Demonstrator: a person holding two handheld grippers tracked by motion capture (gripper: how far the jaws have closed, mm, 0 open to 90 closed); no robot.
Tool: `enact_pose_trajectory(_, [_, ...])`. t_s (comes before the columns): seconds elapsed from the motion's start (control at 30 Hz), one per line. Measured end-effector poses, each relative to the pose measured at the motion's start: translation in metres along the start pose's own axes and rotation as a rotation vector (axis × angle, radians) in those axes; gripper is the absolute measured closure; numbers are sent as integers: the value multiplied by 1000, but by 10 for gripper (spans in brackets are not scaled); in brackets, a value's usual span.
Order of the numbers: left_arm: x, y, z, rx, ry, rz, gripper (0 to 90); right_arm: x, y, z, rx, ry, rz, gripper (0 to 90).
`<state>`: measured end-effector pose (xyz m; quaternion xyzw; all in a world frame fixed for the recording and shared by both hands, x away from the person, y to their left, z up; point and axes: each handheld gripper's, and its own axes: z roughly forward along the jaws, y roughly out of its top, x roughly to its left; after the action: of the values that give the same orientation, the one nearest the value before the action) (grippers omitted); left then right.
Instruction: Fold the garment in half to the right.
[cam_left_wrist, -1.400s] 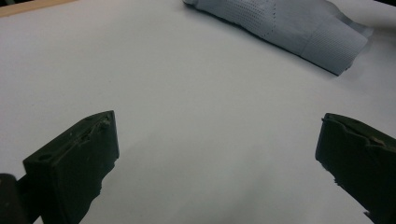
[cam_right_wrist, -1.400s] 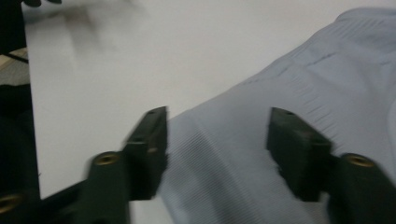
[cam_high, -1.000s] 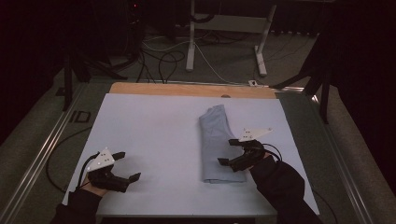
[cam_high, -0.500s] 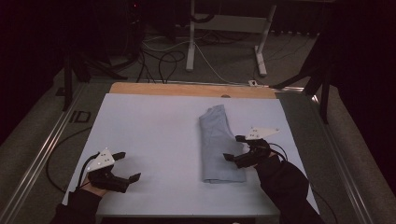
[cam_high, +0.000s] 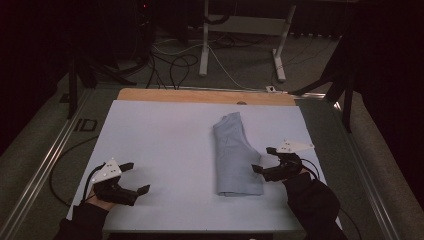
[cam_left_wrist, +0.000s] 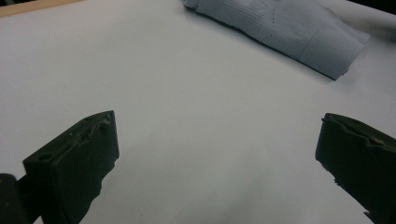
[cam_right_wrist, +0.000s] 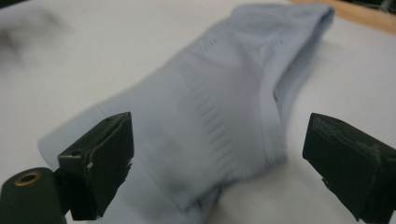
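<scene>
right gripper (cam_high: 266, 161): jaws wide apart, empty, just beside the folded pale-blue garment (cam_high: 235, 153), whose near edge lies ahead between them, likely lined up for a pinch | left gripper (cam_high: 134, 176): unclenched, empty, parked well apart from garment on white table (cam_high: 160, 135)

Looks like a lab or test room rather than anyone's home. A white table (cam_high: 165, 150) with a wooden edge (cam_high: 205, 96) is sitting in the middle, metal rails (cam_high: 45, 165) running along the left side, loose cables (cam_high: 170, 67) lying across the grey floor at the top, and white stand legs (cam_high: 204, 45) standing behind.
</scene>
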<state>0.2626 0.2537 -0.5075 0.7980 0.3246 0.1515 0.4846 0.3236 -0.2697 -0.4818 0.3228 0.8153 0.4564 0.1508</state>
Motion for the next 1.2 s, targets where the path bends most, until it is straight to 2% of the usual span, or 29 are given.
enact_pose_trajectory(0.27, [-1, 0, 1, 5, -4, 8, 7, -4, -24, -7, -3, -30, 47, 90])
enact_pose_trajectory(0.33, [-1, 0, 1, 4, -4, 5, 7, -3, -30, -8, -8, -39, 46, 90])
enact_pose_trajectory(0.43, [-1, 0, 0, 2, -4, 9, 7, -2, -38, -8, -5, -32, 68, 90])
enact_pose_trajectory(0.73, [-3, -1, 1, -4, -13, 11, 7, 2, -53, -10, -13, -39, 77, 90])
enact_pose_trajectory(0.93, [-3, -3, 1, -8, -9, 10, 7, 8, -61, -14, 3, -82, 58, 90])
enact_pose_trajectory(1.13, [-3, -6, 0, 0, 6, 18, 7, 4, -63, -11, -19, -103, 67, 90])
enact_pose_trajectory(1.2, [-3, -7, 0, 6, 11, 22, 7, 4, -63, -10, -15, -107, 54, 90])
